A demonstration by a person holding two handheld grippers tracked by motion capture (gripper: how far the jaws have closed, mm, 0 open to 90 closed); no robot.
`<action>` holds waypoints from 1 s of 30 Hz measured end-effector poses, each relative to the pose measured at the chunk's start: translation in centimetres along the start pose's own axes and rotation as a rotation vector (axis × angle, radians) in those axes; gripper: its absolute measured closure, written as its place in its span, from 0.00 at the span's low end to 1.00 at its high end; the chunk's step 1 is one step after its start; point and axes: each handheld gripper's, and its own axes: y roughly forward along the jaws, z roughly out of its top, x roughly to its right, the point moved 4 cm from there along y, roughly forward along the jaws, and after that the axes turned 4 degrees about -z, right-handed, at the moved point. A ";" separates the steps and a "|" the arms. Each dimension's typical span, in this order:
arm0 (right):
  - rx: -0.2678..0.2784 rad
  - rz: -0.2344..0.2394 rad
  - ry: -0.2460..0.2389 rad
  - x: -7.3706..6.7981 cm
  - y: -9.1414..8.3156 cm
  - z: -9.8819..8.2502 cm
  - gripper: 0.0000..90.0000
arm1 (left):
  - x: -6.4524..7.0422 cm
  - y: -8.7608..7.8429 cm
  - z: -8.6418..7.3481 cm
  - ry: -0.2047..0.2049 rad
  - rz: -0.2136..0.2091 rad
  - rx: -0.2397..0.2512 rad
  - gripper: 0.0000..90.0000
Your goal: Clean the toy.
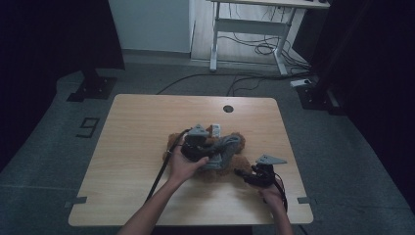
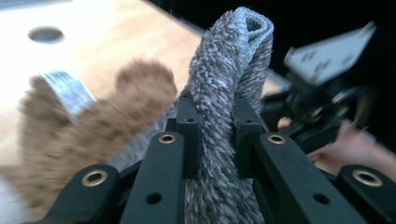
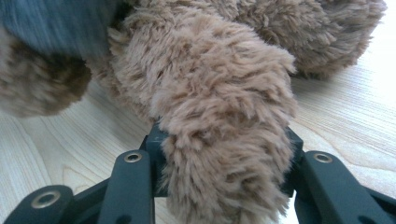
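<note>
Gripping grey cloth (image 2: 224, 93) in left tongs (image 2: 217, 126) and bear's limb (image 3: 219, 121) in right tongs (image 3: 219, 154), risked dragging bear off desk (image 1: 147, 122).

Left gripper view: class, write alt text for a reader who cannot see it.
A hand-held gripper pinches a fold of grey fuzzy cloth between its two black jaws. A brown plush toy with a white tag lies behind on the wooden table; the other hand-held gripper is blurred at right.

Your teddy bear (image 3: 219, 107) is shaggy brown plush, grey cloth (image 2: 229, 84) coarse knit, table (image 1: 142, 127) smooth matt wood, jaws matt black plastic
</note>
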 end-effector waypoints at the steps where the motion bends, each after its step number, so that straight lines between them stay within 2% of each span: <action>1: -0.002 0.000 -0.001 0.0 0.0 0.0 0.61 | -0.1 1.0 -0.6 -0.002 0.010 -0.031 0.86; 4: -0.002 -0.001 -0.004 0.0 0.0 0.0 0.61 | -0.9 2.0 -2.0 -0.034 0.009 -0.063 0.86; 6: -0.005 0.000 -0.008 0.0 0.0 0.0 0.61 | -1.4 1.7 -2.7 -0.065 -0.017 -0.047 0.86; 8: -0.004 0.002 -0.009 0.0 0.0 0.0 0.61 | -1.7 1.0 -3.0 -0.059 -0.001 -0.042 0.86; 10: -0.004 0.003 -0.009 0.0 0.0 0.0 0.61 | -2.1 -0.3 -3.5 -0.061 0.042 -0.042 0.86; 14: -0.005 0.006 -0.005 0.0 0.0 -0.1 0.61 | -2.7 -2.5 -4.0 -0.062 0.092 -0.026 0.86; 17: -0.006 0.005 -0.005 0.0 -0.1 -0.1 0.61 | -3.7 -4.7 -4.9 -0.063 0.132 -0.005 0.86; 20: -0.005 0.009 -0.005 0.0 0.0 -0.1 0.61 | -4.9 -6.8 -5.6 -0.092 0.154 0.029 0.86; 23: -0.004 0.010 -0.004 0.1 0.0 -0.1 0.61 | -6.4 -8.9 -6.6 -0.127 0.198 0.057 0.86; 26: -0.004 0.010 -0.003 0.1 0.0 -0.1 0.61 | -7.8 -10.0 -8.1 -0.145 0.254 0.037 0.86; 30: -0.006 0.012 0.000 0.0 0.1 -0.2 0.61 | -9.6 -10.5 -10.1 -0.210 0.265 0.024 0.86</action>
